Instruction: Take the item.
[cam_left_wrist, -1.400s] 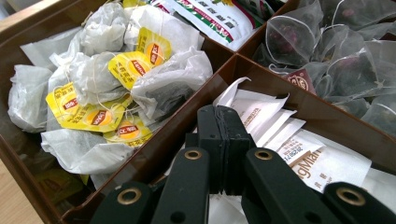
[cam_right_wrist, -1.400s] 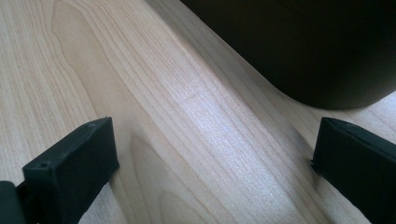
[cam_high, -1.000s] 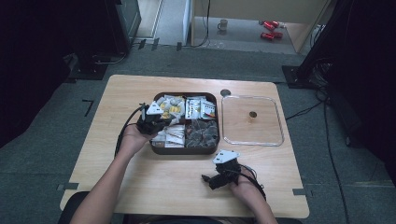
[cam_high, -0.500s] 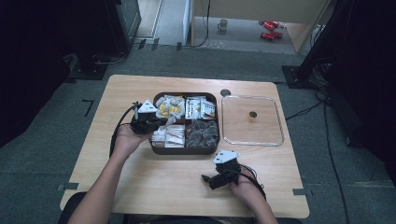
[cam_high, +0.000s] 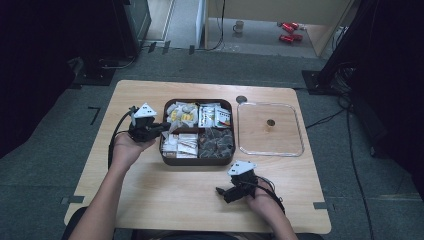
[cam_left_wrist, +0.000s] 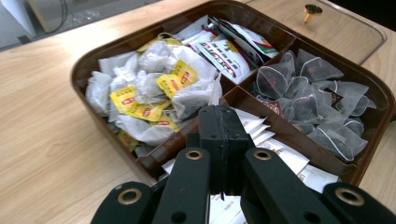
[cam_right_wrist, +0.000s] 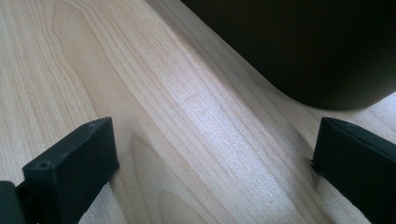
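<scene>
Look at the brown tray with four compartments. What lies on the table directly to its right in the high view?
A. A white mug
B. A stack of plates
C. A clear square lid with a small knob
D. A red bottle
C: a clear lid with a small knob at its centre lies flat beside the tray.

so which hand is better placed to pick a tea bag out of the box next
Left. The left hand-held gripper is at the brown box, jaws shut beside the yellow-tagged tea bags. The right hand-held gripper rests open on the table, apart.
</scene>
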